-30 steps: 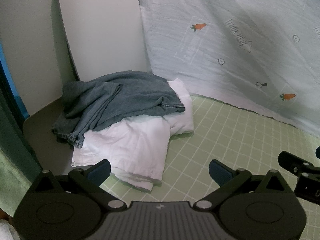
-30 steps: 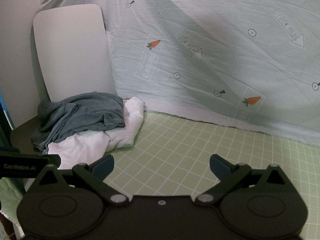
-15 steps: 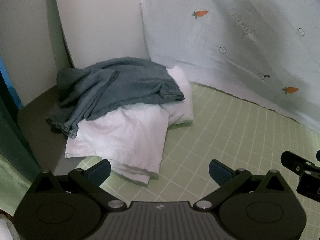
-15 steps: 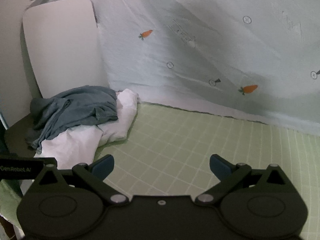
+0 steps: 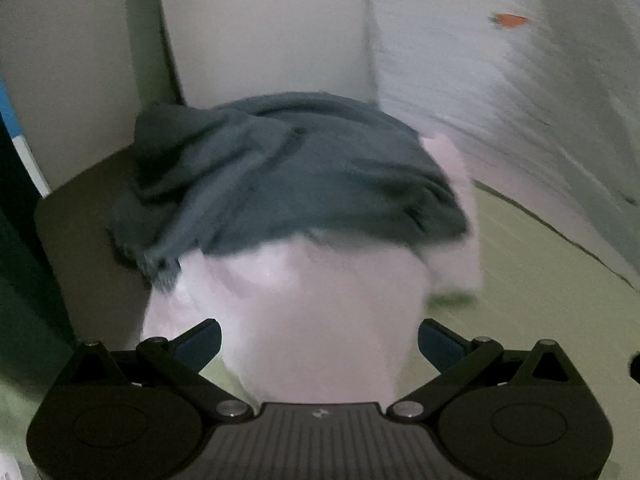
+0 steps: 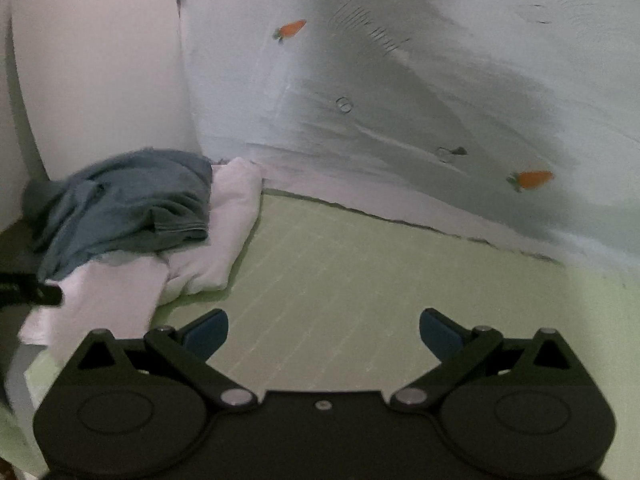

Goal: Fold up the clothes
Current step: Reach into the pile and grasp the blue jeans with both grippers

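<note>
Moved in close on the clothes pile since half a second back, left gripper now with the white garment filling the space between its blue fingertips, where a moment before only its near edge showed there. Fingers spread wide apart, nothing clamped; whether the pads touched the cloth could not be told through the blur. Dark blue-grey garment lay crumpled on top of the white one, draped over its far and left side, one frayed end hanging down toward the dark surface at the left corner. Pile sat at the far left corner of the green checked mat, right against the upright white board and the pale sheet printed with carrots along the mat's back edge. Right gripper held above bare mat, shifted only a little, also spread wide and empty. From that side, pile seen off to the left: blue-grey garment over white garment, with the white one's folded end reaching toward the sheet. Black part of the left gripper poked in at the left edge, just over the white cloth. Both views smeared by motion, the left more so.
</note>
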The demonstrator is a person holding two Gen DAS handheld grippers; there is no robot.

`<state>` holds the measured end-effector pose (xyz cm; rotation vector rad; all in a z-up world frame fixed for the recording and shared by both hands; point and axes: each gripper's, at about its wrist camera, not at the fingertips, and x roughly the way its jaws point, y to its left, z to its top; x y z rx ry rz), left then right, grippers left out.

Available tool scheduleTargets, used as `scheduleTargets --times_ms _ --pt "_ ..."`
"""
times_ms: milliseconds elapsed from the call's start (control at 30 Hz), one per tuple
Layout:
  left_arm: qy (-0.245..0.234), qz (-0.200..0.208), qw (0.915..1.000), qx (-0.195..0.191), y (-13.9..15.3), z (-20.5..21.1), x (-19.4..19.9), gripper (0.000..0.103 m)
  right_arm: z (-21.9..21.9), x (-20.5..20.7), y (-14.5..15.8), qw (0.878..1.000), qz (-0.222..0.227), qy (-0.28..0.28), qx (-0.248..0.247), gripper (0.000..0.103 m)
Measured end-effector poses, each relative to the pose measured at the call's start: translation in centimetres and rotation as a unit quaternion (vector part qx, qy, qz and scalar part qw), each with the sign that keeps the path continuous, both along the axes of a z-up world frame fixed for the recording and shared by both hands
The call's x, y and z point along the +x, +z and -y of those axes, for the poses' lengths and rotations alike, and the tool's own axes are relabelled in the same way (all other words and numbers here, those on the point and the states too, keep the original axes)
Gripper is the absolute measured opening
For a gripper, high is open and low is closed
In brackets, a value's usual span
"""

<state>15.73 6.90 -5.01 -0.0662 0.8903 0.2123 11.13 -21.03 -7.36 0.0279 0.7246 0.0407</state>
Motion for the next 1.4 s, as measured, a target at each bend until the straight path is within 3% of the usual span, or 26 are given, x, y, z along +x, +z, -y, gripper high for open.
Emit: scheduleTargets --times_ms 133,367,533,633,733,800,867,900,933,967,1000,1067,1200,1400 --pt "0.034 0.005 0.9993 0.012 -0.7 -2.6 6.1 0.103 -1.7 7.0 -1.3 1.0 -0.011 0.02 0.007 0.103" --pt "0.083 0.017 0.9964 0.0 -1.6 -5.7 15.5 0.102 -7.5 20.1 -4.0 0.997 -0.018 0.07 0.034 0.102" --pt "0.124 0.014 0.9914 -0.04 -3.8 -7.8 18.9 0.095 -11.7 26.4 -5.8 0.988 -0.03 0.125 0.085 0.092" --pt "0.116 0.025 0.992 -0.042 -4.2 -7.9 19.3 0.095 -13.7 28.5 -7.2 0.977 -0.058 0.169 0.118 0.091" --pt "0.11 0.034 0.9925 -0.043 -4.4 -8.0 19.3 0.092 -13.9 29.4 -8.7 0.968 -0.088 0.176 0.159 0.089" --pt "0.108 0.039 0.9925 -0.044 -4.4 -8.1 19.2 0.089 -13.2 29.5 -9.3 0.959 -0.101 0.171 0.202 0.075" --pt "0.105 0.044 0.9924 -0.046 -4.4 -8.3 19.1 0.08 -12.9 28.8 -9.1 0.956 -0.092 0.181 0.213 0.06" --pt "0.106 0.046 0.9922 -0.046 -4.2 -8.1 19.0 0.075 -13.0 28.4 -8.7 0.957 -0.081 0.191 0.203 0.039" --pt "0.106 0.049 0.9922 -0.043 -3.8 -7.7 18.8 0.064 -13.0 27.9 -8.2 0.958 -0.073 0.197 0.195 0.026" --pt "0.105 0.052 0.9925 -0.036 -3.4 -7.4 18.6 0.055 -13.1 27.4 -7.7 0.959 -0.066 0.203 0.188 0.021" --pt "0.102 0.054 0.993 -0.023 -3.0 -7.0 18.4 0.049 -13.2 27.4 -7.3 0.96 -0.058 0.206 0.181 0.019" --pt "0.098 0.059 0.9934 0.0 -2.3 -6.3 17.8 0.025 -13.5 26.9 -6.3 0.963 -0.039 0.203 0.175 0.017" --pt "0.102 0.069 0.9923 0.014 -0.6 -6.4 15.9 0.018 -12.6 24.5 -3.7 0.964 0.001 0.187 0.19 0.015" --pt "0.112 0.106 0.988 0.01 3.4 -7.6 9.9 0.016 -11.7 19.0 1.2 0.959 0.048 0.192 0.201 0.015"
